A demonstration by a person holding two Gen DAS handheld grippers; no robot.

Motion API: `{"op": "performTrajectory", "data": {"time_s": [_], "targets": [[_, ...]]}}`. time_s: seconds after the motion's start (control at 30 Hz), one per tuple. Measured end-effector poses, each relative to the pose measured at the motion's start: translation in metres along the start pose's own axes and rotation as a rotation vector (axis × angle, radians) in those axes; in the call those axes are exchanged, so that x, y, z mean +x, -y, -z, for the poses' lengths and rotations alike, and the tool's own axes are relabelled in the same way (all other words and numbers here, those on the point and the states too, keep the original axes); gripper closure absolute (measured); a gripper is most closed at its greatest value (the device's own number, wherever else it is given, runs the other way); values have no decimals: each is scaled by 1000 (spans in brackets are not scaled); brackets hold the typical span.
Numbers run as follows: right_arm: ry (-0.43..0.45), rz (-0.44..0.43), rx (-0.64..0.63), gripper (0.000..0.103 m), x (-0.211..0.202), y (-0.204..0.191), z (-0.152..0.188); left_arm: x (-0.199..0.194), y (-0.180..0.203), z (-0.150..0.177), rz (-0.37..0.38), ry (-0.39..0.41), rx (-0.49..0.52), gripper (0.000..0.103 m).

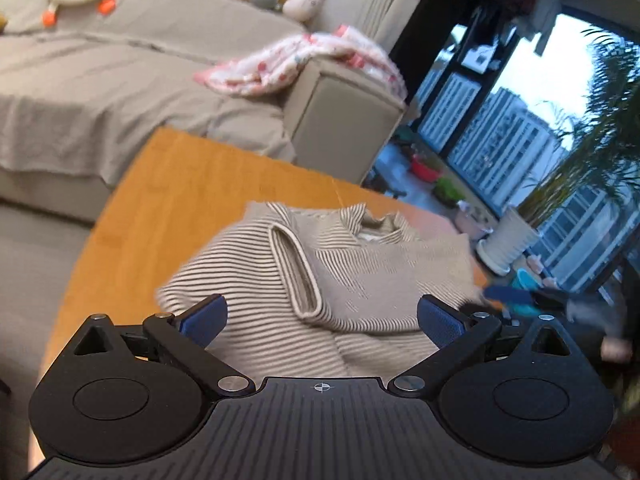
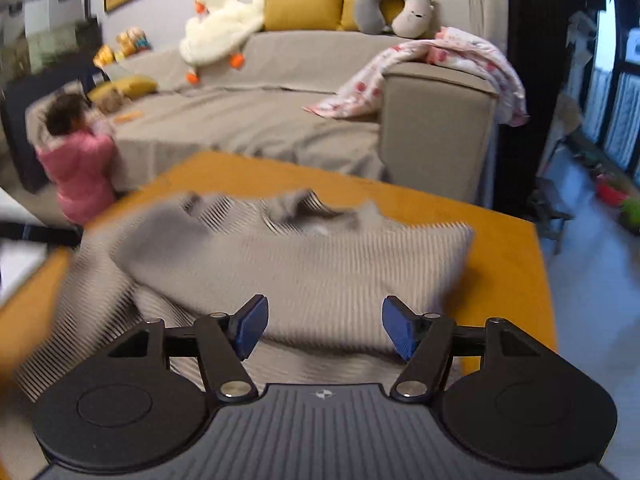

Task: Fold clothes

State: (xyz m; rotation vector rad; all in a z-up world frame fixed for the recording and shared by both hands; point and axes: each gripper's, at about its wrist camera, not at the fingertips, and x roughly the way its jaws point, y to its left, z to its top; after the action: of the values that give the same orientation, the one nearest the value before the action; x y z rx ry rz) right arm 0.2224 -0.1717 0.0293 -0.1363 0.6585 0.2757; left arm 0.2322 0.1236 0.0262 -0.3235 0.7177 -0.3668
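Looking thru the left wrist view first: left gripper sits at bottom centre w/ blue pads spread wide, nothing pinched between them. Striped sweater lies crumpled on the orange surface at centre frame, just past the fingertips; one sleeve is folded over the body, cuff toward the camera, collar toward the far side. Grey sofa fills the upper left, a pink-patterned blanket draped over its armrest. Potted plant stands at right by the windows. At right edge, a blurred dark shape w/ a blue tip next to the sweater's edge; can't tell what it is. Right wrist view: right gripper at bottom centre, jaws apart, no cloth between the pads. Sweater is spread across the surface at mid frame, its far-left part motion-blurred. Sofa behind, w/ a white goose plush and yellow cushions at top. A small person in a pink jacket leans on the sofa at left.
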Motion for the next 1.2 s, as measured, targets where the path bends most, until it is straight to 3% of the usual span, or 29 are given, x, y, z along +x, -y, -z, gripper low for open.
{"op": "performTrajectory", "data": {"time_s": [0.07,0.1,0.13,0.23,0.37,0.43,0.57,0.6,0.63,0.67,0.7,0.77,0.83,1.03,1.13,1.2], "targets": [[24,19,-39,39,-6,3,10,17,5,-4,-27,-29,-5,9],[42,33,-68,39,-12,5,13,21,8,-4,-39,-32,5,21],[62,56,-105,39,-17,5,16,25,10,-4,-49,-35,16,27],[112,126,-255,34,-30,5,26,30,15,-1,-61,-36,50,27],[116,152,-382,33,-33,7,38,36,19,-1,-90,-36,63,30],[111,167,-439,33,-29,6,43,39,25,-5,-88,-33,78,40],[112,178,-617,33,-12,-5,45,53,37,-12,-120,-50,139,48],[112,176,-661,34,-7,-8,45,58,39,-14,-133,-58,149,60],[112,174,-702,39,-2,-12,45,62,40,-15,-147,-66,158,80],[111,173,-743,57,3,-16,45,66,41,-16,-159,-73,167,89],[112,178,-777,67,7,-19,45,67,42,-19,-158,-68,178,92],[120,197,-830,89,16,-23,42,69,46,-27,-150,-54,205,92],[131,222,-869,92,22,-25,38,67,56,-44,-144,-11,247,92],[173,314,-738,94,7,6,18,56,77,-91,-101,159,341,92],[124,288,-767,94,15,4,36,75,74,-79,-122,113,347,92],[92,240,-764,93,21,0,45,93,62,-60,-166,26,350,92]]}}
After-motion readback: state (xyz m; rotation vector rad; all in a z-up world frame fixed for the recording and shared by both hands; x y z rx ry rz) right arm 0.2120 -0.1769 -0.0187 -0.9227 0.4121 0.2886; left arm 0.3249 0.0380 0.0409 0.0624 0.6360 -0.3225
